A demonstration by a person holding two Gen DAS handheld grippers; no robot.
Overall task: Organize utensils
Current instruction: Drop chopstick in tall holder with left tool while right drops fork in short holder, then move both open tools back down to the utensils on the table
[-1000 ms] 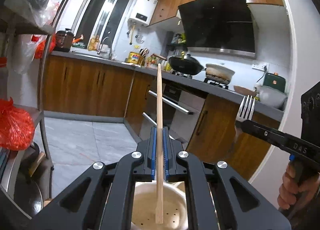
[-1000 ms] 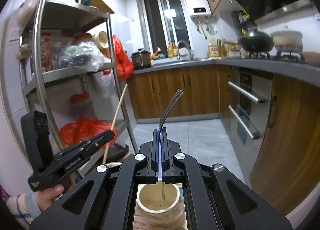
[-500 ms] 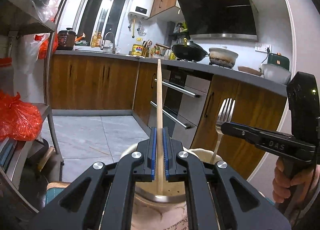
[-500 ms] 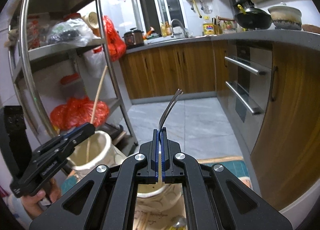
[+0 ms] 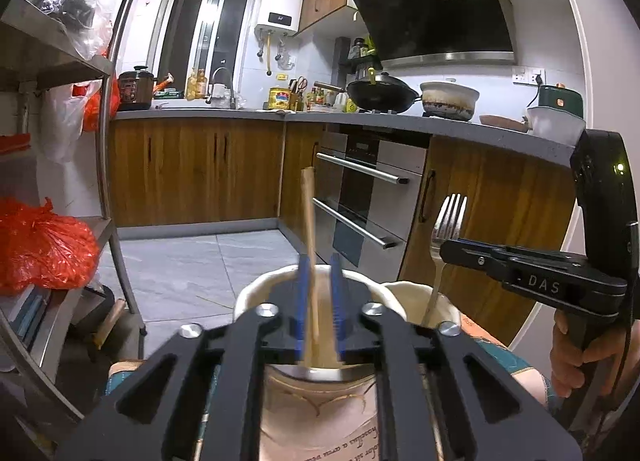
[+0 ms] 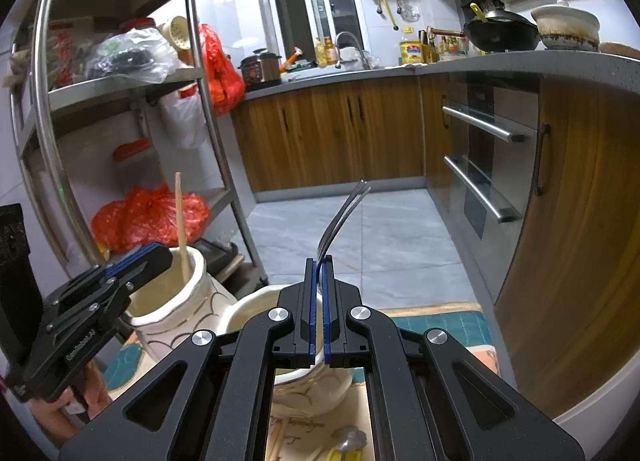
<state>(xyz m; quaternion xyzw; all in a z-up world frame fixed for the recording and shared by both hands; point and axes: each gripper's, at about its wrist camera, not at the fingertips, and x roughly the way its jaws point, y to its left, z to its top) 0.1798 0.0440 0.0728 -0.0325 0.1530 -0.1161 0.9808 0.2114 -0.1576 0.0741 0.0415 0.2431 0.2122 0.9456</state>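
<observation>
Nearest, in the left wrist view: left gripper (image 5: 320,265) with jaws parted, blue pads (image 5: 303,301) well clear of each other and gripping nothing. Between them a single pale wooden chopstick (image 5: 309,237), leaning close to the left pad; contact with it impossible to tell. Straight, square-topped, tilted slightly, lower end down inside the chopstick jar (image 5: 246,297).

In the right wrist view: right gripper (image 6: 318,265) with jaws closed to a narrow slit on the handle of a steel fork (image 6: 340,217). Tines up and curving away, shiny, four of them seen from the other camera. Handle end dipping into the fork jar (image 6: 248,307) right below the jaws.

Both jars cream ceramic, glossy, with thin dark arc lines on the outside, standing just beside each other. Only the chopstick in one, only the fork handle in the other. Under them a printed mat (image 6: 440,325), teal at the edge, on the tabletop.

Farther off: grey tiled floor (image 6: 384,237), steel rack (image 6: 208,101) with a red bag (image 6: 148,217) on a low shelf, wooden cabinets, a black wok (image 5: 380,93) at the back.
</observation>
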